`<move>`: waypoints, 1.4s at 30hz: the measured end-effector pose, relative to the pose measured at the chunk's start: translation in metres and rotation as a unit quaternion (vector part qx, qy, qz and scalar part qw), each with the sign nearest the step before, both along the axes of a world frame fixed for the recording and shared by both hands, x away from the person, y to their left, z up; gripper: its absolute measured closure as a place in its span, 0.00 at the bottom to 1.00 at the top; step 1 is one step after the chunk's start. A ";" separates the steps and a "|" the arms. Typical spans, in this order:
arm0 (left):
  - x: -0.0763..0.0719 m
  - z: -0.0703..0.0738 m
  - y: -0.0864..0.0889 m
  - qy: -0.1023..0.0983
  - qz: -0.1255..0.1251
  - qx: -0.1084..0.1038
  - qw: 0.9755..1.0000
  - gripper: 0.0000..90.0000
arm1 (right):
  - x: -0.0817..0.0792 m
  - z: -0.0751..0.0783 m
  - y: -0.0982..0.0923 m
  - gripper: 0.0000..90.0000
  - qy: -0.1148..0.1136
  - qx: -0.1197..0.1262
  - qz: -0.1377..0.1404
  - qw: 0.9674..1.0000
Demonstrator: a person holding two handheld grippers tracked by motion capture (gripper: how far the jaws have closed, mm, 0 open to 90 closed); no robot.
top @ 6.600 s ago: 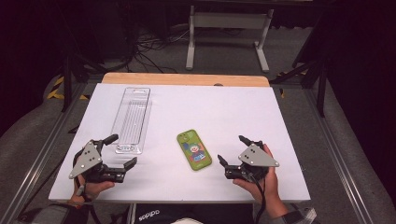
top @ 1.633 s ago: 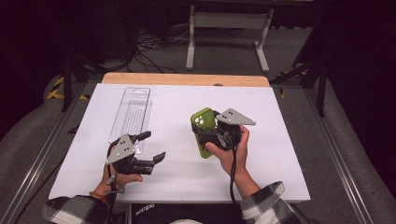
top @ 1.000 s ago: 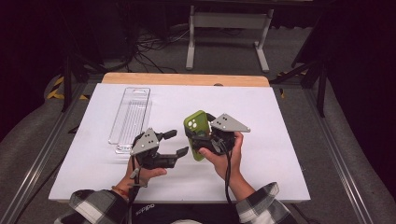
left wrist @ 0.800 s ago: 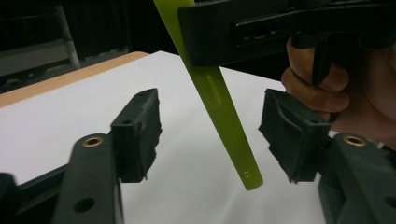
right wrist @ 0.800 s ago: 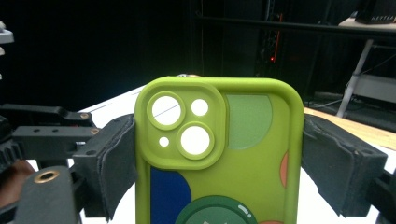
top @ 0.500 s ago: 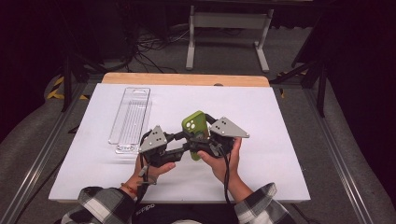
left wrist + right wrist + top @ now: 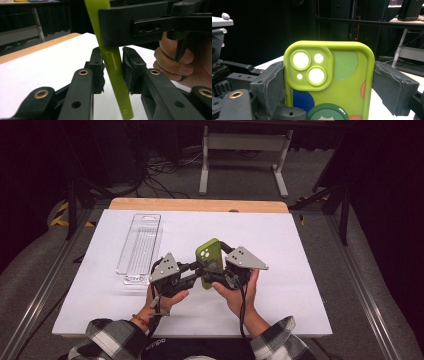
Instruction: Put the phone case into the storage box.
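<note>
A lime-green phone case (image 7: 209, 254) with round camera holes and coloured dots stands upright above the middle of the white table (image 7: 310, 245). My right gripper (image 7: 214, 271) is shut on it, with a pad pressed to each long side of the case (image 7: 344, 75) in the right gripper view. From the left comes my left gripper (image 7: 199, 273). Its jaws have just been closing. In the left gripper view the case (image 7: 117, 82) shows edge-on between the pads, which touch both its faces just below the right gripper's black jaw.
A clear ribbed plastic tray (image 7: 140, 245) lies lengthwise on the table's left side. Behind the table's wooden far edge (image 7: 200, 205) stands a white metal frame (image 7: 240, 145) among cables on the floor. Dark equipment surrounds the table.
The left gripper has moved right up to the raised case and its jaws have closed around the case's lower part. The right gripper holds the case where it was.
</note>
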State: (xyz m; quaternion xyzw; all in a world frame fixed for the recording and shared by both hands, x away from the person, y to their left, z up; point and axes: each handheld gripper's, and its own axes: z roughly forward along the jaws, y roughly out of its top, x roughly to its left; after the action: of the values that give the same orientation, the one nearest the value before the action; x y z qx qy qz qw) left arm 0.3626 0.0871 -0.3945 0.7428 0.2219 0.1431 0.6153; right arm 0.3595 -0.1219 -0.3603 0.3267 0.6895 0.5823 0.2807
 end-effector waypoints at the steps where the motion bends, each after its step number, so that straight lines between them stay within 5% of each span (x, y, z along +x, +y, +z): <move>1: 0.000 0.000 0.000 -0.002 0.006 -0.001 1.000 0.82 | -0.001 0.000 0.000 0.18 -0.002 0.000 -0.001 1.000; 28: 0.001 0.006 0.011 -0.013 0.010 0.012 1.000 0.87 | -0.008 0.006 0.001 0.19 -0.007 -0.016 0.009 1.000; 42: 0.002 0.010 0.021 -0.027 0.018 0.014 0.999 0.87 | -0.013 0.012 -0.007 0.19 -0.035 -0.043 0.009 0.998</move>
State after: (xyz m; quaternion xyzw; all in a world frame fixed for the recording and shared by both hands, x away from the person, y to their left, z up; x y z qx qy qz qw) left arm 0.3646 0.1081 -0.3850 0.7428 0.2166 0.1771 0.6082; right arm 0.3469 -0.1289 -0.3482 0.2874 0.7067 0.5657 0.3131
